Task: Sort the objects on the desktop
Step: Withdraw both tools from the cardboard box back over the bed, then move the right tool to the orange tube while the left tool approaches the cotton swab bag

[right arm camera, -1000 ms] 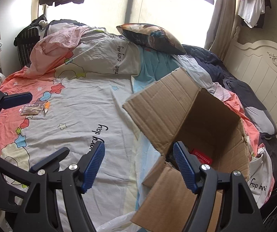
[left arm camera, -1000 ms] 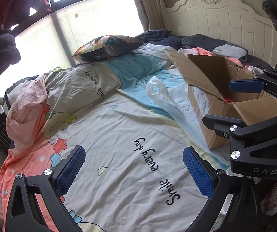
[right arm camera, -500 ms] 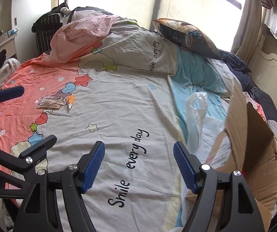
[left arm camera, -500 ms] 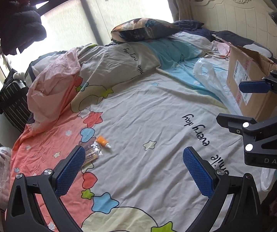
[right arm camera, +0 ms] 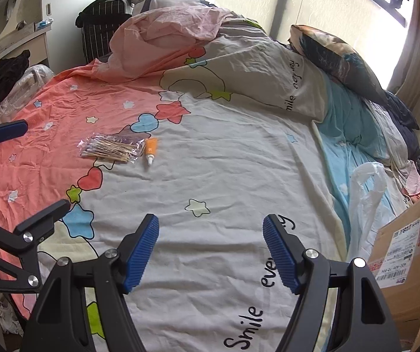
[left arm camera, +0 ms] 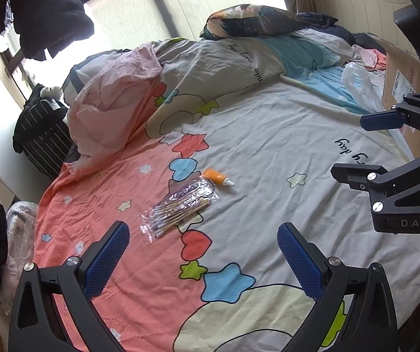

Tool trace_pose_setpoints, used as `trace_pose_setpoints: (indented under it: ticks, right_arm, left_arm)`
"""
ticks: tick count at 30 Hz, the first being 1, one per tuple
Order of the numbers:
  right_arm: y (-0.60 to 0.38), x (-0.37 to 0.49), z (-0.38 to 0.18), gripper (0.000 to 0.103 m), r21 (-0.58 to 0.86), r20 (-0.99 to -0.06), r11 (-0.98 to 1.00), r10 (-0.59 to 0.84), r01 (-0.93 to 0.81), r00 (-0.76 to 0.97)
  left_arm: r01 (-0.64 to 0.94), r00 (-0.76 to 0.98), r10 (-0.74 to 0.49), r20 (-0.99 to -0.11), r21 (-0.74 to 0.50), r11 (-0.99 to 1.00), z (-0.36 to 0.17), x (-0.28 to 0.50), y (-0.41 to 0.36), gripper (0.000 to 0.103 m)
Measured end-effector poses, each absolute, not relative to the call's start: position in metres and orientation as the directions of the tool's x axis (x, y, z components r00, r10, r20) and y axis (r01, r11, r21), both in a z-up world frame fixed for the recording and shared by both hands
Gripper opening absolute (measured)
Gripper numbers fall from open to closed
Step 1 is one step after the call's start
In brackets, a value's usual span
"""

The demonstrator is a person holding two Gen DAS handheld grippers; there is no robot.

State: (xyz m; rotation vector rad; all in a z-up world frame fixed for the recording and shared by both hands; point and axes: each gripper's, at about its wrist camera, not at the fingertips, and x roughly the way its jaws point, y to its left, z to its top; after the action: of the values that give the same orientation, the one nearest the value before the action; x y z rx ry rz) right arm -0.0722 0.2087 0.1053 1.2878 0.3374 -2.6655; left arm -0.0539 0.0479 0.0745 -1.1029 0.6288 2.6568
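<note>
Here, entries were recorded in descending order of bulk.

Bedspread (left arm camera: 268, 146): a printed cover was spread flat beneath both sets of jaws and served as the work surface.

Cardboard box (right arm camera: 400, 264): it was stood to the right of the right jaws, at the cover's edge; its opening was not shown, so its contents could not be told. It was judged the likely receptacle for sorted items.

Plastic bag (right arm camera: 365, 193): a thin white bag was slumped ahead and right of the right jaws, just beside the box.

Left gripper (left arm camera: 204, 261): the jaws were held spread and empty, and were aimed at the two loose items, presumably in readiness to take one.

Right gripper (right arm camera: 210, 252): the jaws were likewise parted, with nothing between them, above bare cover.

Packet of cotton swabs (left arm camera: 180, 208): a clear sleeve of wooden-stemmed swabs was laid flat just ahead of the left jaws, well ahead and left of the right jaws.

Orange tube (left arm camera: 217, 177): a small white-capped tube was laid touching the packet's far end, apart from the box.
</note>
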Motion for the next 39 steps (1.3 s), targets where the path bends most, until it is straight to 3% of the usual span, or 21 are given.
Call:
trace_pose_setpoints:
  ticks: [13,39]
  right_arm:
    - [0.158,-0.108,0.082,0.07,-0.147,-0.798,-0.944,-0.063,0.294,-0.599]
    - [0.13,-0.179,0.034,0.07,-0.14,-0.813,-0.909,-0.121,0.394,-0.57]
  left_arm:
    - [-0.331,-0.632,0.044,-0.774,0.218,-0.918,0.043,-0.091,-0.013,0.103]
    - [-0.468,-0.562,0.044,-0.826,0.274,-0.84,-0.021,-0.16,-0.006,0.103]
